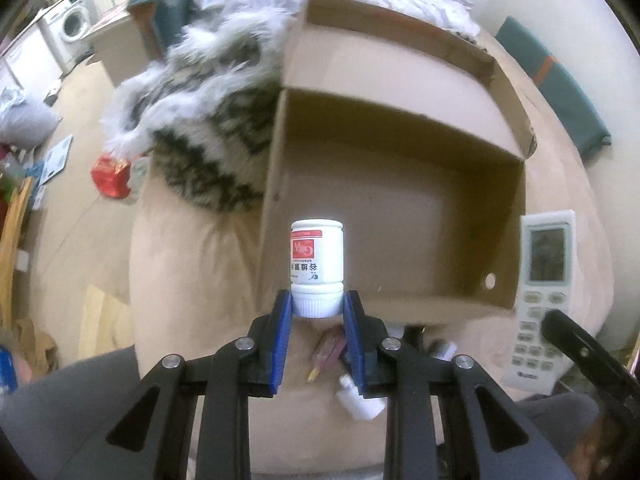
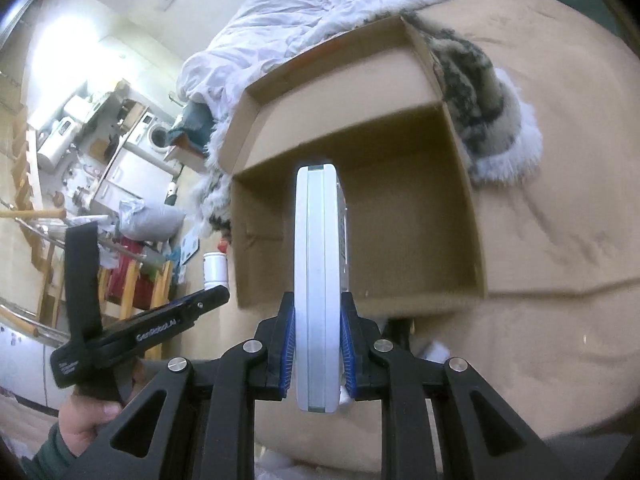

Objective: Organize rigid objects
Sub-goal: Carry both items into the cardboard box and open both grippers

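Observation:
My left gripper (image 1: 318,306) is shut on the ribbed cap of a white pill bottle (image 1: 316,258) with a red label, holding it upside down in the air in front of an open cardboard box (image 1: 400,216). My right gripper (image 2: 318,322) is shut on a white remote control (image 2: 316,280), seen edge-on before the same box (image 2: 408,232). The left wrist view shows that remote (image 1: 546,264) face-on at the right. The right wrist view shows the left gripper (image 2: 214,296) and its bottle (image 2: 215,266) at the left. The box's inside looks bare.
The box lies on a beige bed cover (image 1: 192,280) with its lid folded back. A furry patterned throw (image 1: 208,132) lies beside it and a white duvet (image 2: 320,12) behind it. Small items (image 1: 360,400) lie on the cover below the left gripper. A washing machine (image 1: 74,22) and clutter fill the room's far side.

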